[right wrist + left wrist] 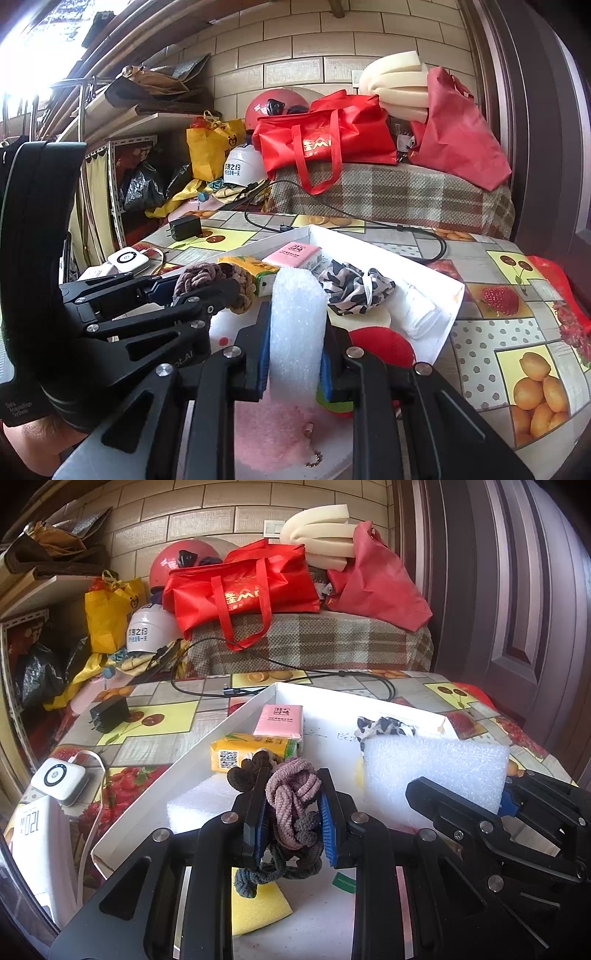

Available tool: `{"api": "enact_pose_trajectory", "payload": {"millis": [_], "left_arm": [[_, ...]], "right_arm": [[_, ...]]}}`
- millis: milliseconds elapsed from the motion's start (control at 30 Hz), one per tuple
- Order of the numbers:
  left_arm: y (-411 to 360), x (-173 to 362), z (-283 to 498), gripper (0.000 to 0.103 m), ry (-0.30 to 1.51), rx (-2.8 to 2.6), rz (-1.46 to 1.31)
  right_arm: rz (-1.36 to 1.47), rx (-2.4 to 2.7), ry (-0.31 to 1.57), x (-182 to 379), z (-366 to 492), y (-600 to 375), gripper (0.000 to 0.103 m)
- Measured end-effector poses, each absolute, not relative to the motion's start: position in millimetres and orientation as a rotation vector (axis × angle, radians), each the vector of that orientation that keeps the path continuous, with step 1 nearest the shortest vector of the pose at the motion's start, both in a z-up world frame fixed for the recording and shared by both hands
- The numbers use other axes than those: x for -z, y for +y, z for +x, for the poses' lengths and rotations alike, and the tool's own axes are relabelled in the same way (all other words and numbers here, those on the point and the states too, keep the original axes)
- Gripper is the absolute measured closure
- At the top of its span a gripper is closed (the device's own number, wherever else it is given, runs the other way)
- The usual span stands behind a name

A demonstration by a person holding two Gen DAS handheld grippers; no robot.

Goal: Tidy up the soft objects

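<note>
Lying on the fruit-print tablecloth point(162, 720), a shallow white tray point(192, 753) holds a pink tissue pack point(279, 720), a yellow tissue pack point(251, 751), a black-and-white scrunchie point(351, 286), a yellow sponge point(258, 901) and a red round pad point(384, 349). At lower centre of the left view, the left gripper point(291, 812) is closed on a bundle of hair ties point(291, 794), mauve, grey and brown, knotted together. The right gripper point(295, 354) clamps a white foam sheet point(297, 325), which stands on edge with its long axis running away from the camera.
</note>
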State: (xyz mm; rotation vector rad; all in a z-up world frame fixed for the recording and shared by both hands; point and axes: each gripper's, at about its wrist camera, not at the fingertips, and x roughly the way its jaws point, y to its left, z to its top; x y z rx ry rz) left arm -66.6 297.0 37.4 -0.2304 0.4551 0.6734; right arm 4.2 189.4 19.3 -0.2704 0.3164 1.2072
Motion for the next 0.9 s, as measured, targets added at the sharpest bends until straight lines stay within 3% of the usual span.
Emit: {"api": "enact_pose_trajectory", "payload": {"millis": [33, 67, 100, 133, 167, 200, 300, 900], "left_arm": [[298, -38, -68, 0.077, 0.448, -0.685, -0.234], [299, -39, -73, 0.070, 0.431, -0.707, -0.244], [302, -40, -78, 0.051, 0.415, -0.729, -0.260], [305, -40, -81, 0.039, 0.402, -0.746, -0.283], [310, -40, -86, 0.016, 0.393, -0.760, -0.312], [315, -39, -89, 0.005, 0.386, -0.768, -0.341], [315, -39, -92, 0.001, 0.372, -0.759, -0.350], [285, -47, -100, 0.001, 0.300, -0.783, -0.234]], "right_arm": [[-0.270, -1.205, 0.316, -20, 4, 189, 0.078], [-0.264, -1.201, 0.316, -20, 5, 189, 0.070], [-0.251, -1.194, 0.318, -20, 6, 188, 0.058], [-0.230, -1.185, 0.325, -21, 10, 186, 0.053], [-0.195, -1.181, 0.337, -22, 15, 183, 0.040], [-0.167, -1.178, 0.346, -22, 19, 180, 0.023], [-0.102, -1.149, 0.381, -22, 33, 174, 0.001], [-0.094, -1.098, 0.303, -24, 23, 155, 0.000]]}}
